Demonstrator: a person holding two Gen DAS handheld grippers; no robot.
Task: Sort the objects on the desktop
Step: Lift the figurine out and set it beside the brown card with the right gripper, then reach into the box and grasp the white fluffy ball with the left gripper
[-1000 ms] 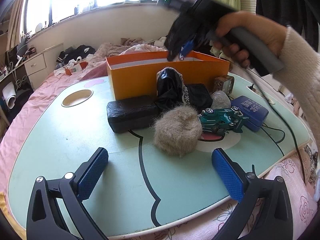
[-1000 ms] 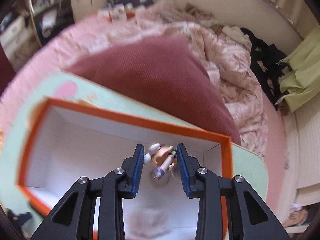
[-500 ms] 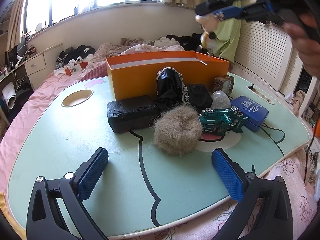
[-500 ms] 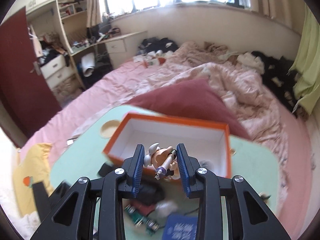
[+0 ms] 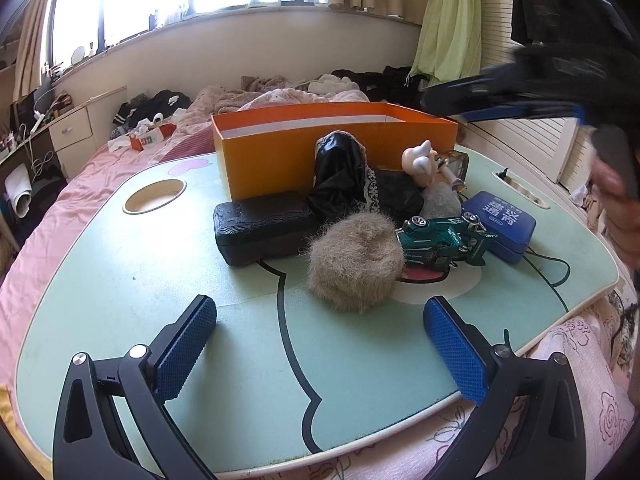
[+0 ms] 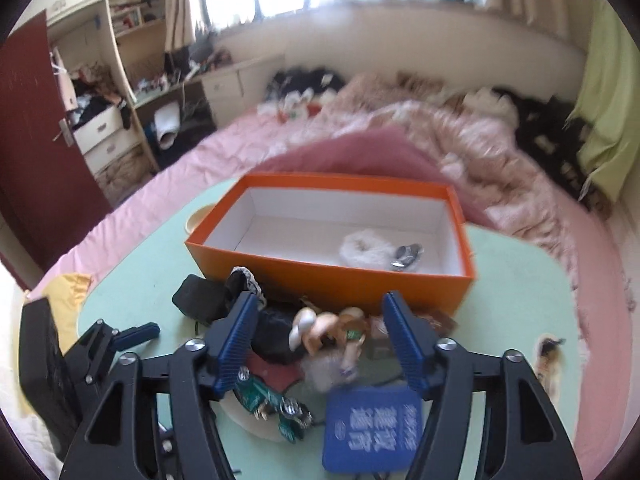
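An orange box (image 5: 304,148) (image 6: 320,276) stands at the back of the green table (image 5: 120,280); it holds a white fluffy item (image 6: 362,246) and a small silver thing (image 6: 406,256). A small doll figure (image 5: 422,162) (image 6: 328,330) lies on the pile in front of the box. My right gripper (image 6: 320,340) is open above the doll, apart from it. My left gripper (image 5: 320,344) is open and empty, low over the near table. A grey fur ball (image 5: 354,264), green toy car (image 5: 440,238), black case (image 5: 262,226) and blue tin (image 5: 500,220) lie there too.
Black lace cloth (image 5: 344,178) leans on the box front. A round cup hole (image 5: 154,196) is in the table's left. A black cable (image 5: 548,258) runs by the tin. Pink bedding (image 6: 400,152) surrounds the table.
My right gripper carried the doll up and away from the box, then opened; the doll now lies on the pile in front of the box. The left gripper has not moved.
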